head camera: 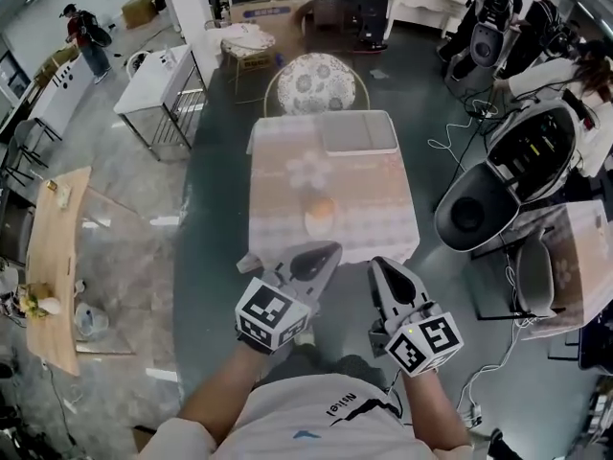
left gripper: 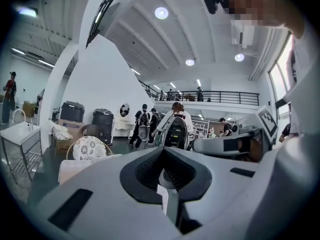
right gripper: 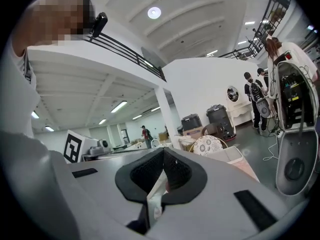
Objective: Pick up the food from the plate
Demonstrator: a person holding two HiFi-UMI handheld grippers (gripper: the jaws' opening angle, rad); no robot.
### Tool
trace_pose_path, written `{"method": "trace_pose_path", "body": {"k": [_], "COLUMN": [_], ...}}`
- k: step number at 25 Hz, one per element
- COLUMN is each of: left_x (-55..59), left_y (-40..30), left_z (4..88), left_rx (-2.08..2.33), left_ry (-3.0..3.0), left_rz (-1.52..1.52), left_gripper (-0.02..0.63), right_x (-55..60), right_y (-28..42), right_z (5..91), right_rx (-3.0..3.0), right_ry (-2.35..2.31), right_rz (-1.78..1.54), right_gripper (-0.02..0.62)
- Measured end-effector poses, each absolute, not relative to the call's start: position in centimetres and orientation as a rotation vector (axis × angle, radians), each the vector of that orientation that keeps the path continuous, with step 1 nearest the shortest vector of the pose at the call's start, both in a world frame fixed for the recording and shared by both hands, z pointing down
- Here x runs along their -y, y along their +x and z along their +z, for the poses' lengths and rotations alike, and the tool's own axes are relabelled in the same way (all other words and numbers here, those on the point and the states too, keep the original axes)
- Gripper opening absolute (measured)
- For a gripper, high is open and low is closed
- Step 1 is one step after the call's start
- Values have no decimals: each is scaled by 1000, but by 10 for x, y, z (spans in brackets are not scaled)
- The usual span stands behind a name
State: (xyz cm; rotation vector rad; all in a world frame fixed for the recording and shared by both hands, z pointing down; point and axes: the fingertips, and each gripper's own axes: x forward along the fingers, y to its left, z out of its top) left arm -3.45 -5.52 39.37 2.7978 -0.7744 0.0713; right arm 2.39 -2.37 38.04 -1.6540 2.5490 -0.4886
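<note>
Left tongs [head camera: 326,255] and right tongs [head camera: 381,266] sit shut and empty short of the counter [head camera: 278,185]; unopened, they may shove the food [head camera: 322,207] off the plate [head camera: 311,226].

The food [head camera: 322,208] on the plate [head camera: 315,225], near the worktop's [head camera: 278,209] near edge, is only a blurred orange blob, and its kind cannot be told. The bodies of the left claw [left gripper: 164,151] and the right claw [right gripper: 163,151] hide most of the worktop in their own views. The person's shirt [head camera: 316,420] is cut off by the head view's bottom edge.
</note>
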Motion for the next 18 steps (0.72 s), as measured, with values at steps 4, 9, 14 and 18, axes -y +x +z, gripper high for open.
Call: {"method": "trace_pose_path", "body": {"k": [4,9,14,18], "left_x": [83,118,157,182], "left_y": [-35,-20,3,16], "left_z": [416,439,469,486], "left_rx": [758,751,785,814], "left_ry": [2781,2762,2735,2722], "left_rz": [117,174,252,302], "left_gripper": [5,5,5,5], "right_x": [46,83,130,168], "right_y": [27,43,62,72], "right_z": [392,402,424,431], "right_rx": [-2522,-2505,-2538,-2604], "right_ry": [-1696,-1712,-1671,-1605], "right_rz": [-525,-565,-629,-652], "right_gripper": [15,15,14,14]}}
